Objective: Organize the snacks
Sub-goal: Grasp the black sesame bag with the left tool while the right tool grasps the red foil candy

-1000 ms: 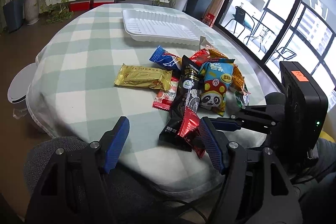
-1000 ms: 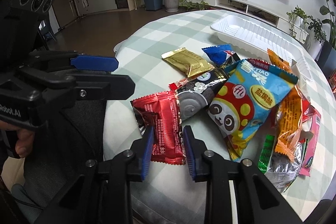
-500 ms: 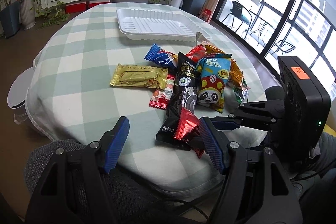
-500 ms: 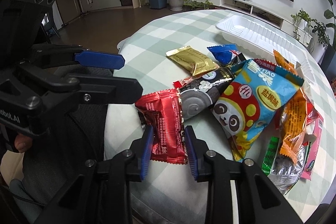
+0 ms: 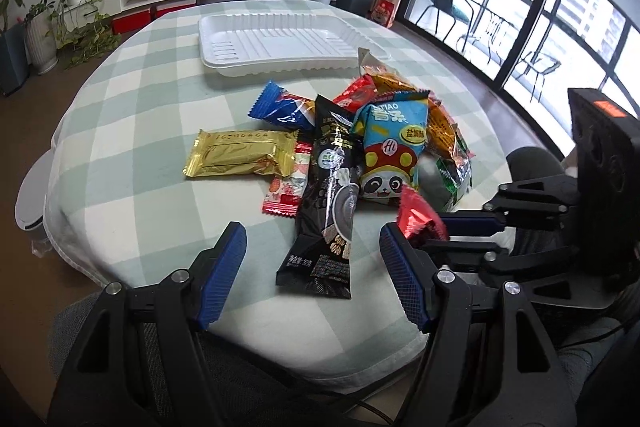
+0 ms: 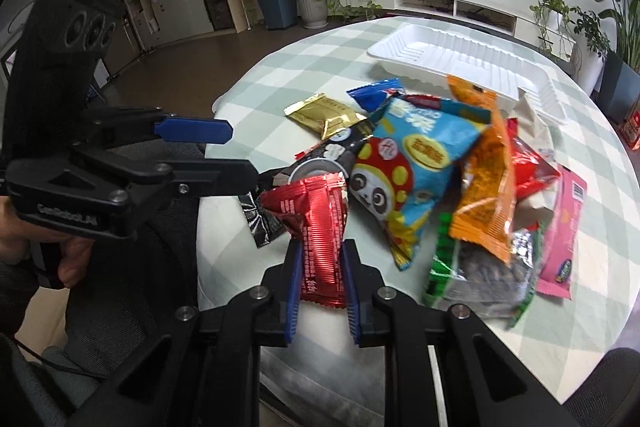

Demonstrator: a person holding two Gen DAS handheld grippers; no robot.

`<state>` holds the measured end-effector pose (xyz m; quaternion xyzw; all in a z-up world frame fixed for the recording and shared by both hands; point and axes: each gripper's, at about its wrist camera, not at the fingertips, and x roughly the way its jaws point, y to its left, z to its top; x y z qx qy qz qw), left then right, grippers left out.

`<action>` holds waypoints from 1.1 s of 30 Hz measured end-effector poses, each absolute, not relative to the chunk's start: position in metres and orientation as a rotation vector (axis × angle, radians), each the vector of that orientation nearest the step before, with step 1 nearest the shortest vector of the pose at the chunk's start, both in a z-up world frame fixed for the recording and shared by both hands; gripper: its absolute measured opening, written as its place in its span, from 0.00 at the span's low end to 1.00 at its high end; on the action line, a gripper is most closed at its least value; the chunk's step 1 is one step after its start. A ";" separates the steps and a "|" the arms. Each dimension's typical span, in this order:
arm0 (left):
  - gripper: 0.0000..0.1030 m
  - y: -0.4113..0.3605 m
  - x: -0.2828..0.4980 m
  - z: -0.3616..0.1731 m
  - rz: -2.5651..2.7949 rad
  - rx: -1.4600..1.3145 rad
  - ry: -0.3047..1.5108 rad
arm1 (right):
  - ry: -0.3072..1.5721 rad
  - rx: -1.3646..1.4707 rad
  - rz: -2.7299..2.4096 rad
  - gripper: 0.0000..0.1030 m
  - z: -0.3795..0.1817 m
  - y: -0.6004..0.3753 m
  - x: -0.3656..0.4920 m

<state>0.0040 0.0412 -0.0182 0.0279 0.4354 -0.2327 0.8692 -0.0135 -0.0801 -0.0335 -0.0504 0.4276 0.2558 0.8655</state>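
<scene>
My right gripper [image 6: 320, 277] is shut on a red foil snack packet [image 6: 316, 227] and holds it lifted off the table near the front edge; it also shows in the left wrist view [image 5: 420, 215]. My left gripper [image 5: 312, 267] is open and empty, just in front of a long black packet [image 5: 330, 195]. A pile of snacks lies mid-table: a blue panda bag [image 6: 412, 163], a gold packet [image 5: 240, 153], a blue packet [image 5: 280, 105] and an orange bag [image 6: 486, 183]. A white tray [image 5: 276, 43] sits empty at the far side.
The round table has a green and white checked cloth [image 5: 132, 131]. A green packet [image 6: 476, 279] and a pink packet [image 6: 564, 235] lie at the right of the pile. A grey chair [image 6: 132, 251] stands by the near edge. Plants and a TV shelf are behind.
My right gripper has closed on the red packet and lifted it up and to the right, off the black packet. The left gripper stays open and has shifted only slightly.
</scene>
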 end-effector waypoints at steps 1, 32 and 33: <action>0.66 0.035 0.006 -0.020 -0.485 0.082 0.922 | 0.900 -0.100 0.530 0.20 -0.034 -0.083 -0.014; 0.26 -0.003 0.045 -0.055 -0.462 0.200 1.062 | 0.911 0.003 0.516 0.21 -0.044 -0.123 -0.024; 0.26 -0.001 0.045 -0.054 -0.460 0.194 1.058 | 0.909 0.002 0.516 0.21 -0.043 -0.123 -0.025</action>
